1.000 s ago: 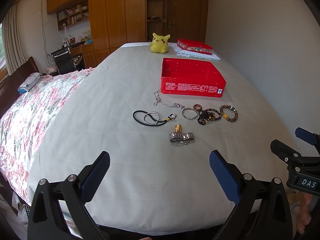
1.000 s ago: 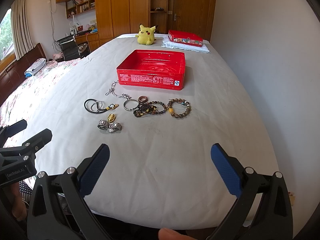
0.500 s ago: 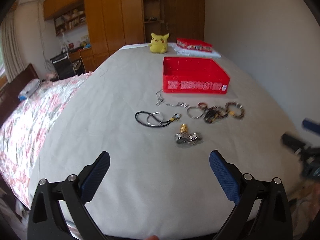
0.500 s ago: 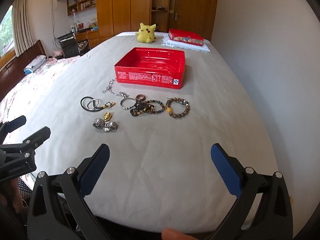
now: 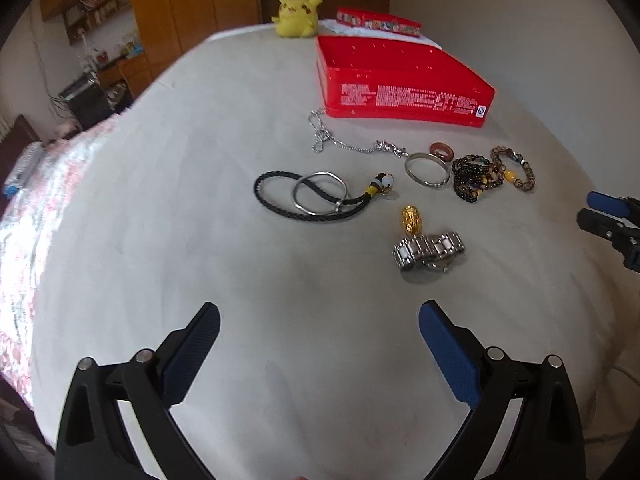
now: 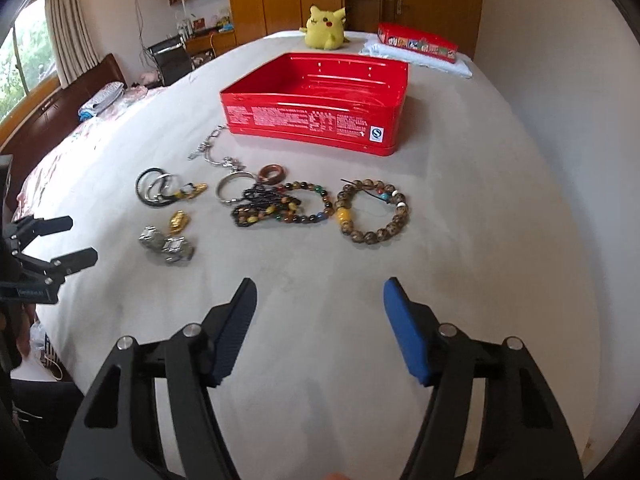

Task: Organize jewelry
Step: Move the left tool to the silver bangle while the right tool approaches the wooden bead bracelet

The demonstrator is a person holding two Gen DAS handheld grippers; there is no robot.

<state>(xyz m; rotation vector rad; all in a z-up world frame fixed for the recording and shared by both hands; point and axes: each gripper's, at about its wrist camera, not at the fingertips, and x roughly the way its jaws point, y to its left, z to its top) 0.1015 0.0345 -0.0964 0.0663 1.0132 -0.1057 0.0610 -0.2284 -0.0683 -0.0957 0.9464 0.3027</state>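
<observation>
Our left gripper (image 5: 319, 322) and right gripper (image 6: 320, 300) both have fingers spread wide, holding nothing. The jewelry lies on the bed (image 6: 500, 220), just in front of the empty red box (image 6: 320, 88). The dark beads (image 6: 260, 208) touch the brown bracelet (image 6: 372, 210), so we might drag both by mistake.

Bracelets (image 6: 372, 212), watch (image 5: 428, 250) — scattered before open (empty) red tin (image 6: 320, 100)

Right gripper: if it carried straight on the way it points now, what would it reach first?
Probably the brown bead bracelet, lying nearest ahead of the open right gripper, with only bare sheet between; the red tin is behind. Depth is uncertain.
</observation>
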